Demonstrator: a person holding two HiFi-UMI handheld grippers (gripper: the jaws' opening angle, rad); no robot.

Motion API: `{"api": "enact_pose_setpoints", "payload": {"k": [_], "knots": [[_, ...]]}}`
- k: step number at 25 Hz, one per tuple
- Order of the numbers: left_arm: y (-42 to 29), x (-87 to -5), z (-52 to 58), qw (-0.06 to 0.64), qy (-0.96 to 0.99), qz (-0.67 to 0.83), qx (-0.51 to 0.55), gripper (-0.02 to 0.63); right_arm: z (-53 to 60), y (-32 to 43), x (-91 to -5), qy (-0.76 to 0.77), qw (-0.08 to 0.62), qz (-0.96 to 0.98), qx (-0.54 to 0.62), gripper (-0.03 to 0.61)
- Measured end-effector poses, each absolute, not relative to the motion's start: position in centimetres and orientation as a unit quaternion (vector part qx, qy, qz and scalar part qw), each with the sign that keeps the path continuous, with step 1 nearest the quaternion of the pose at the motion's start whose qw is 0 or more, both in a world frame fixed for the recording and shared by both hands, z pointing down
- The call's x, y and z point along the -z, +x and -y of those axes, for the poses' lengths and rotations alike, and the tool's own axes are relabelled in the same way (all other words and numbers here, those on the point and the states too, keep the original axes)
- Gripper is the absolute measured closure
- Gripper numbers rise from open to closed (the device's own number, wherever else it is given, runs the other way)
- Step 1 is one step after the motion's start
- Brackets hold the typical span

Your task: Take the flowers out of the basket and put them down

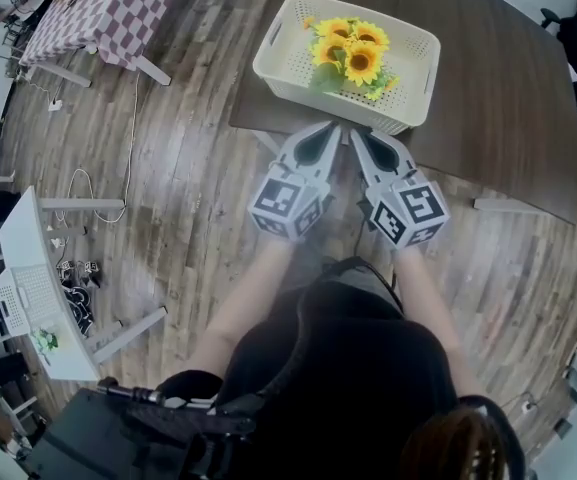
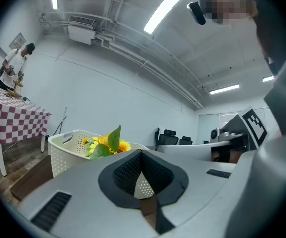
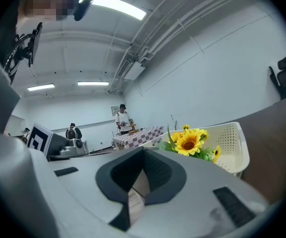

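A bunch of yellow sunflowers (image 1: 351, 56) with green leaves lies in a cream perforated basket (image 1: 280, 68) at the near edge of a dark brown table (image 1: 498, 98). My left gripper (image 1: 332, 128) and right gripper (image 1: 352, 133) are side by side just short of the basket's near wall, both shut and holding nothing. In the left gripper view the basket (image 2: 63, 150) and sunflowers (image 2: 108, 143) sit ahead to the left, beyond the left gripper (image 2: 142, 180). In the right gripper view the sunflowers (image 3: 190, 140) and basket (image 3: 229, 143) are ahead to the right of the right gripper (image 3: 140, 177).
A table with a red-checked cloth (image 1: 108, 8) stands at the far left, with a person (image 2: 14, 66) beside it. A white desk (image 1: 38, 288) with cables lies on the left over the wooden floor (image 1: 178, 178). Office chairs (image 2: 172, 138) stand beyond the brown table.
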State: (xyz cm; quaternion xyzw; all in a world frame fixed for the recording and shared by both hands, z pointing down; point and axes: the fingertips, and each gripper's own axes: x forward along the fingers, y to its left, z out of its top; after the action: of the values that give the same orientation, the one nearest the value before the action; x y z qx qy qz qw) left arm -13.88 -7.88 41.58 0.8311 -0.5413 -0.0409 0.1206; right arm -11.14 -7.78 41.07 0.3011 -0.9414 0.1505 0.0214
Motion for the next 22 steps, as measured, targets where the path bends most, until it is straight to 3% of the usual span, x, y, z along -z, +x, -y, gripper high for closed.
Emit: {"api": "enact_pose_setpoints", "payload": {"k": [22], "knots": [[-15.1, -39.3, 17.4, 0.119, 0.861, 0.493, 0.034, 0.614, 17.6, -11.9, -39.7, 0.362, 0.029, 0.915, -0.177, 0.575]]}}
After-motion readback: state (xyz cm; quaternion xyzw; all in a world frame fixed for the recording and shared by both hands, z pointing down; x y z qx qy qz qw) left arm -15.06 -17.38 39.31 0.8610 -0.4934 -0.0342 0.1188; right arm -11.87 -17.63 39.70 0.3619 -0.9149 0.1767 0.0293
